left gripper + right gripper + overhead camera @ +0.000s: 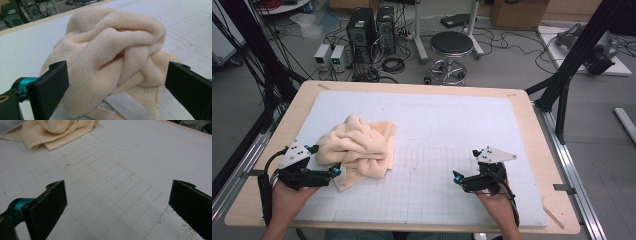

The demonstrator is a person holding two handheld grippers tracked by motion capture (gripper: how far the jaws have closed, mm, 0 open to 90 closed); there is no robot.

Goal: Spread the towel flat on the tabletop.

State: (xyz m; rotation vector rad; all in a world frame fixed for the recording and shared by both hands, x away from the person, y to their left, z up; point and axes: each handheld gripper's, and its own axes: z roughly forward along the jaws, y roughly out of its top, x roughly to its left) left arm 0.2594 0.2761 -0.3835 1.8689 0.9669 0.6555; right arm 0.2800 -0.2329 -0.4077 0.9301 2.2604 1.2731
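The white gridded mat (452,125) covers most of the tabletop, and the crumpled cream towel (357,147) lies bunched near its left edge. The left gripper (116,82) sits just at the heap, jaws spread wide and holding nothing. Closing here would likely pinch several layers, lifting a lump. The right gripper (117,202) hovers released over bare grid, well apart. The towel's label (125,105) pokes out underneath.

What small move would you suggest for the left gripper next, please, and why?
Probably ease the left gripper forward and close on the crumpled cream towel: its jaws stand open either side of the towel's near fold, not yet gripping.
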